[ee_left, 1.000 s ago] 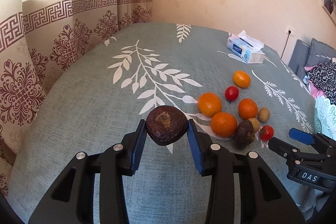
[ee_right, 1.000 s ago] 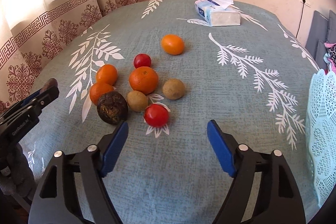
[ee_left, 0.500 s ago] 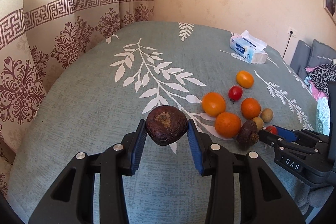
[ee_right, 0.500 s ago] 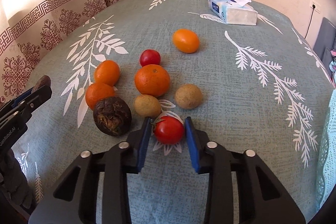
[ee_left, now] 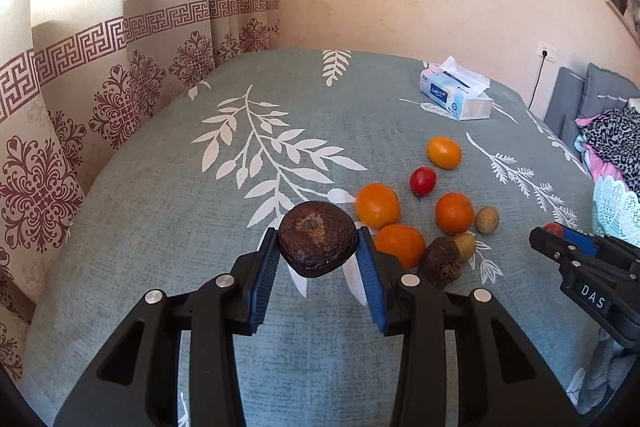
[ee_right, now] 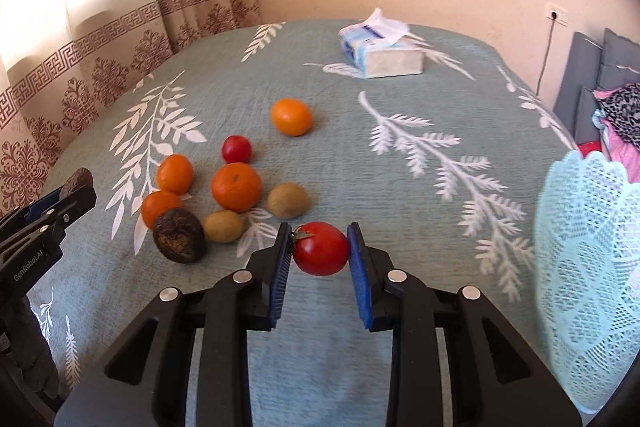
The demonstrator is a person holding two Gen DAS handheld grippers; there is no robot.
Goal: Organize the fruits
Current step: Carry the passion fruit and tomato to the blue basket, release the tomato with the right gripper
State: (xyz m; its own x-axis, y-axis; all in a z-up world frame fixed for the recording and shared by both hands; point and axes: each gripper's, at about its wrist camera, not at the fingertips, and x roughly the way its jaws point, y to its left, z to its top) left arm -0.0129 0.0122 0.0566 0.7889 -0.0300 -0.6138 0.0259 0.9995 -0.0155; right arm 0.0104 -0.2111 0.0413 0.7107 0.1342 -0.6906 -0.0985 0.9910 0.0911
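My left gripper (ee_left: 318, 257) is shut on a dark wrinkled fruit (ee_left: 317, 238), held above the tablecloth. My right gripper (ee_right: 320, 254) is shut on a red tomato (ee_right: 321, 248), lifted off the table; it shows in the left wrist view (ee_left: 560, 237) at the right. On the table lie several oranges (ee_right: 236, 186), a second red tomato (ee_right: 236, 149), two kiwis (ee_right: 288, 200), and a second dark wrinkled fruit (ee_right: 179, 235). A pale blue lace basket (ee_right: 584, 267) stands at the right.
A tissue box (ee_right: 380, 49) sits at the far side of the table. Curtains (ee_left: 80, 87) hang along the left edge. Grey cushions and patterned cloth (ee_left: 612, 131) lie past the right edge. The teal leaf-print tablecloth (ee_left: 160, 187) covers the table.
My right gripper moved in, shut on the nearest red tomato and lifted it up and toward the right. My left gripper kept hold of the dark fruit.
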